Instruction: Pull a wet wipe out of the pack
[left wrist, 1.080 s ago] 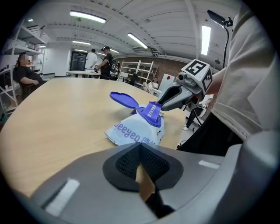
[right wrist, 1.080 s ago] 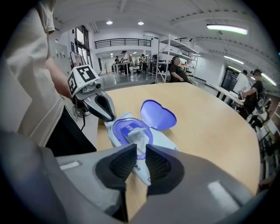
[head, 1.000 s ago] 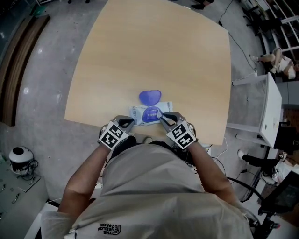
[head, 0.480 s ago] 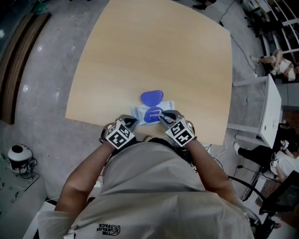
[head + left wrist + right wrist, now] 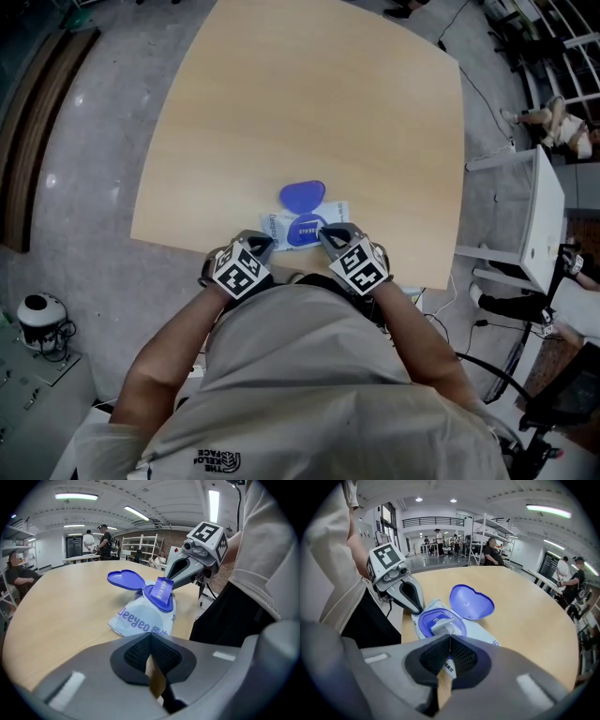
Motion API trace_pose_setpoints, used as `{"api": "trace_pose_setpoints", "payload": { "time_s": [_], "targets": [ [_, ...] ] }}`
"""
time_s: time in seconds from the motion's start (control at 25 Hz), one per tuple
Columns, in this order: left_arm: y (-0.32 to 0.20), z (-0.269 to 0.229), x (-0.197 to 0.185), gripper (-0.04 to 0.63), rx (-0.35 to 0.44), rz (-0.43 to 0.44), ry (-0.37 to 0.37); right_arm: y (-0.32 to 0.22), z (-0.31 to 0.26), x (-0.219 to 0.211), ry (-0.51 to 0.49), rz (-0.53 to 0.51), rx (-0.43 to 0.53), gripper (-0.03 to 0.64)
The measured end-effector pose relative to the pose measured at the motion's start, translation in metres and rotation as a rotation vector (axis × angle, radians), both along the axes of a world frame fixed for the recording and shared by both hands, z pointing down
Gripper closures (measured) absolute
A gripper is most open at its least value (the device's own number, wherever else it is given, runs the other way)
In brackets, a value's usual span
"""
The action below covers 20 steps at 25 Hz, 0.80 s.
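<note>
- The left tongs (image 5: pixel 150 638) are clenched with nothing between them, their tip at the near left corner of the wet wipe pack (image 5: pixel 307 228).
- The right tongs (image 5: pixel 449 641) are clenched as well and empty, their tip just beside the pack's blue ring (image 5: pixel 440 620).
- A small label flap (image 5: pixel 163 588) stands up from that ring, and the heart-shaped lid (image 5: pixel 302 195) hangs open on the far side.
- The pack lies flat on the counter (image 5: pixel 309 112), close to the edge nearest the person.
</note>
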<state>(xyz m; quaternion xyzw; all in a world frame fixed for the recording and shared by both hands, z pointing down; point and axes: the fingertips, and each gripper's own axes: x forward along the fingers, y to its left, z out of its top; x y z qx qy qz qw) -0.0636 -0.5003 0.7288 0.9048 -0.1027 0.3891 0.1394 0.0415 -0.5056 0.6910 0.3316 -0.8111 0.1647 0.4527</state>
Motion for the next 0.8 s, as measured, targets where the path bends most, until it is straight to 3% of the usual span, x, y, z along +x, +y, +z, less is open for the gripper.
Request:
{"api": "trace_pose_setpoints", "payload": {
  "time_s": [0.8],
  "targets": [
    [-0.005, 0.004, 0.011, 0.589, 0.009, 0.007, -0.009, -0.013, -0.034, 0.053, -0.040, 0.195, 0.105, 0.615]
  ]
}}
